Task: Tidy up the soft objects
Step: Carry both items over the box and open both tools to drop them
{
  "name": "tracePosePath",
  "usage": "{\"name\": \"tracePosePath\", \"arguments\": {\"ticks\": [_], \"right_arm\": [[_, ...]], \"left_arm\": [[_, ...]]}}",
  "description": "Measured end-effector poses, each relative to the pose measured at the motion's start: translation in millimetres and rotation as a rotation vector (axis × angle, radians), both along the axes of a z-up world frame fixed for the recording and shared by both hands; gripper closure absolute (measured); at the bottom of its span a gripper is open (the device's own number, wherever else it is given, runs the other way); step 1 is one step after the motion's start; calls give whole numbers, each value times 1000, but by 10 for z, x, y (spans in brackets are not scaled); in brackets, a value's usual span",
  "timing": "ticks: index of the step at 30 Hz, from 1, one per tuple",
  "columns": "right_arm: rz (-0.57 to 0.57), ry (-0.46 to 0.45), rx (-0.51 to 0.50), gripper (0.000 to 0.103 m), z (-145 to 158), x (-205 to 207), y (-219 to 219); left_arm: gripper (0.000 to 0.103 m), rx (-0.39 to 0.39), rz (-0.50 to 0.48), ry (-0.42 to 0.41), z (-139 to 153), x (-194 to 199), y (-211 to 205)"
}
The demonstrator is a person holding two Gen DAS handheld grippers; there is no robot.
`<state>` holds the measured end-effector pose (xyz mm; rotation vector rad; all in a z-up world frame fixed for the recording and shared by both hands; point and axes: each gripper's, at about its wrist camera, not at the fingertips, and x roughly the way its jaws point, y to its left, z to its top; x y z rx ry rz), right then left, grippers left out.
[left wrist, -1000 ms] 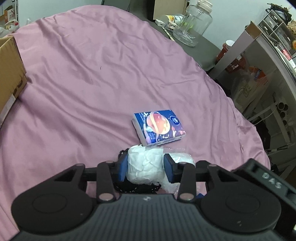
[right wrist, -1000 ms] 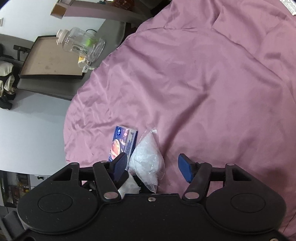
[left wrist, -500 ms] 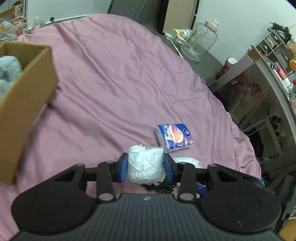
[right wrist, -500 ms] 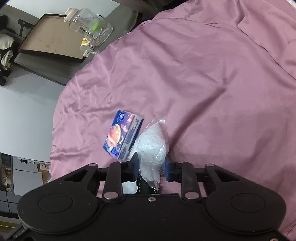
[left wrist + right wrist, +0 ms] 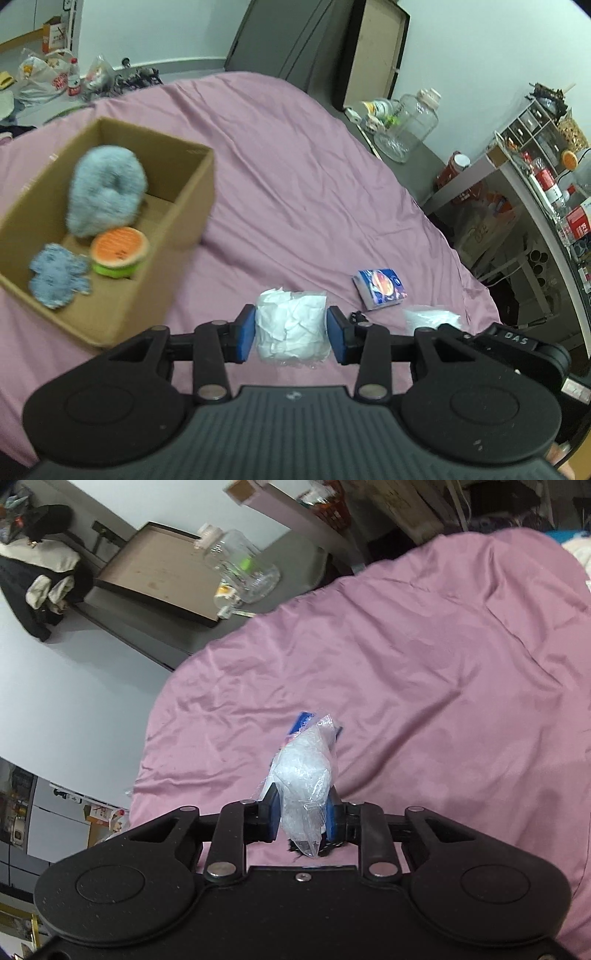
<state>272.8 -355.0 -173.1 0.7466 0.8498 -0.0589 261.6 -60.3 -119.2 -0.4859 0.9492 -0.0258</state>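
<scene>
A mauve bedsheet [image 5: 295,177] covers the wide surface under my hands, with a glass jar [image 5: 410,125] on the dark ledge beyond it; the cardboard box [image 5: 184,206] sits on the sheet and is my landmark. Inside the box lie a fluffy grey-blue plush [image 5: 105,192], a smaller blue plush [image 5: 57,277] nearer me, and between them an orange-topped, green-sided round soft toy [image 5: 120,251], all blurred. Just right of the box, my left gripper [image 5: 291,330] pinches a white crumpled wad in clear wrap [image 5: 291,328] between its blue pads, lifted off the sheet. Further right of the box a blue tissue pack [image 5: 380,288] lies flat on the sheet. My right gripper [image 5: 304,812] has just closed its jaws and now squeezes a clear bag of white stuffing [image 5: 304,779]; from the left wrist only the bag's top [image 5: 430,317] shows. In the right wrist view the bag hides most of the tissue pack [image 5: 303,720], and something dark below the pads I cannot make out.
</scene>
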Motion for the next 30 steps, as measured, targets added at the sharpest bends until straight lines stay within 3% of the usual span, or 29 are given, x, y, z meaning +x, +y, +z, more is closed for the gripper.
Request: {"name": "tracePosePath", "arguments": {"ticks": [8, 18, 30], "right_arm": [[60, -87, -27, 80, 278, -122, 327], [186, -116, -88, 80, 415, -62, 873], [265, -130, -118, 80, 492, -59, 1336]], "left_arm": [[63, 24, 68, -44, 220, -141, 588], [63, 31, 148, -49, 265, -203, 1243], [62, 23, 162, -4, 51, -98, 1625]]}}
